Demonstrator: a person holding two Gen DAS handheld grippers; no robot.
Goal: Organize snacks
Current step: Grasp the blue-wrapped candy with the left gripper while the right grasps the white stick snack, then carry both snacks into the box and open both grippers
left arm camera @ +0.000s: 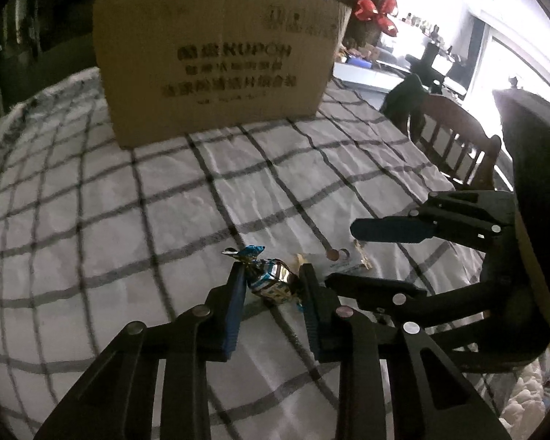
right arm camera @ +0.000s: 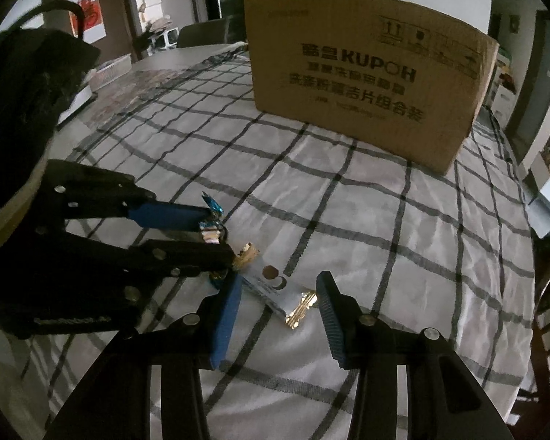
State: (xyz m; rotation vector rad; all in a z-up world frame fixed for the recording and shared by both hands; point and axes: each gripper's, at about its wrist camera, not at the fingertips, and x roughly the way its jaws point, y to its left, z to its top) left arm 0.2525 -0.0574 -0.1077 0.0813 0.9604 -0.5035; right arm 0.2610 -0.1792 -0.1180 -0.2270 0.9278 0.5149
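Observation:
A blue and gold wrapped candy (left arm camera: 271, 278) lies between the fingers of my left gripper (left arm camera: 273, 275), which close on its sides; it also shows in the right wrist view (right arm camera: 211, 223). A flat white snack bar with gold ends (right arm camera: 278, 289) lies on the checked tablecloth (right arm camera: 348, 201) between the open fingers of my right gripper (right arm camera: 280, 286), not gripped. In the left wrist view the right gripper (left arm camera: 348, 253) sits open around the bar (left arm camera: 343, 262). A brown cardboard box (left arm camera: 216, 62) stands upright at the far side and also shows in the right wrist view (right arm camera: 366, 73).
A wooden chair (left arm camera: 454, 135) stands at the table's right edge. A white tray and papers (right arm camera: 106, 73) lie at the far left of the table. Shelves with small items line the room's right side.

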